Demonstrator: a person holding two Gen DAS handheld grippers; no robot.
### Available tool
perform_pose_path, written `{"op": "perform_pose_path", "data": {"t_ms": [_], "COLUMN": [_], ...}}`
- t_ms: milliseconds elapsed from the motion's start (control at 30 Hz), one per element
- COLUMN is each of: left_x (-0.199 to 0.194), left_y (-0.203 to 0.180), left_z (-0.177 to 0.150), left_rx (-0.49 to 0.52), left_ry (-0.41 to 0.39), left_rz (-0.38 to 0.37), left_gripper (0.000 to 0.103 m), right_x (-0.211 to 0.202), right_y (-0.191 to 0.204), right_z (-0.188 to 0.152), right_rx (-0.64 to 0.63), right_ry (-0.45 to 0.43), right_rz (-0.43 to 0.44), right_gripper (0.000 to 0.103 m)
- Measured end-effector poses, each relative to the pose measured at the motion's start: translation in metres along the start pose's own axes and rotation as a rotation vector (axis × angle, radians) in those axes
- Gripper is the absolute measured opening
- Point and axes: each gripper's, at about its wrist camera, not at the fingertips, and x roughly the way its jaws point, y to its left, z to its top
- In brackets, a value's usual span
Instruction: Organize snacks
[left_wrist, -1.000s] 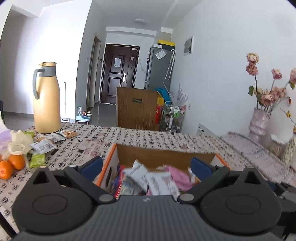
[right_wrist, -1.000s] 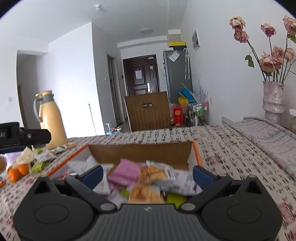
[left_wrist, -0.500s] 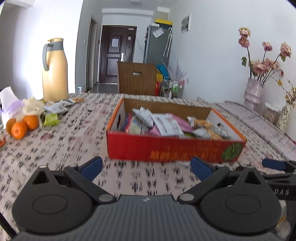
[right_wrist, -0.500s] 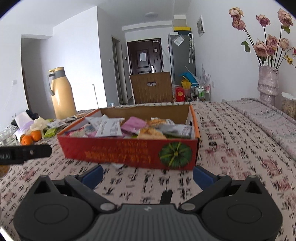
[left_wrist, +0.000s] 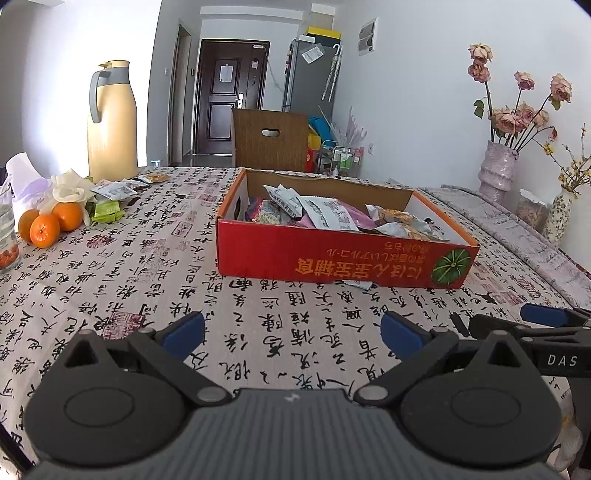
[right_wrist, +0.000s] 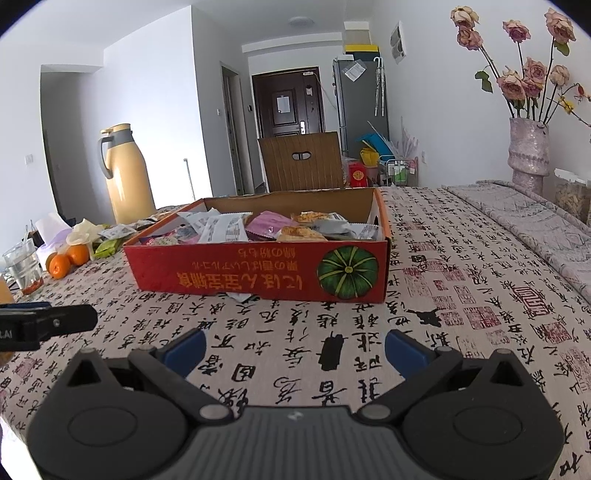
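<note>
Left claw (left_wrist: 291, 334) spread wide, empty, low over the near part of the table (left_wrist: 129, 280). Right claw (right_wrist: 293, 347) likewise wide open, nothing held, low over the near cloth. Each claw glimpsed at the edge of the other's view: the right one at far right from the left wrist, the left one at far left from the right wrist.

Red box (left_wrist: 332, 258) past both claws, mid-table, well apart from the blue pads (left_wrist: 184, 334). Open top, orange rim, upside-down yellow lettering and a green pumpkin on the near wall. Packed with snack packets (left_wrist: 325, 216): white, pink, silvery, heaped roughly level with the rim. One white scrap poking out from under the box's near edge (right_wrist: 240, 295).

More packets loose (left_wrist: 110, 192) at far left on the table, beside a green pack (left_wrist: 107, 212). Three oranges (left_wrist: 48, 225) near them, and a glass (right_wrist: 24, 267) at the left edge. Tall yellow jug (left_wrist: 110, 122) behind that pile. Vase (right_wrist: 528, 155) of pink roses at far right. Wooden chair (right_wrist: 303, 162) beyond the far side of the table.
</note>
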Motion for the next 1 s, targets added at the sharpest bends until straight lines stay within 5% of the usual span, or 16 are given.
{"op": "perform_pose_path", "data": {"t_ms": [1000], "left_x": [-0.0067], "left_y": [-0.0045], "left_z": [-0.0026], "left_rx": [0.018], "left_ry": [-0.011], "left_rz": [-0.011], "left_gripper": [0.103], "right_x": [-0.0044], "right_y": [0.0011], "right_z": [-0.0019], "right_rx": [0.0], "right_ry": [0.0], "right_rz": [0.0], "right_gripper": [0.103]}}
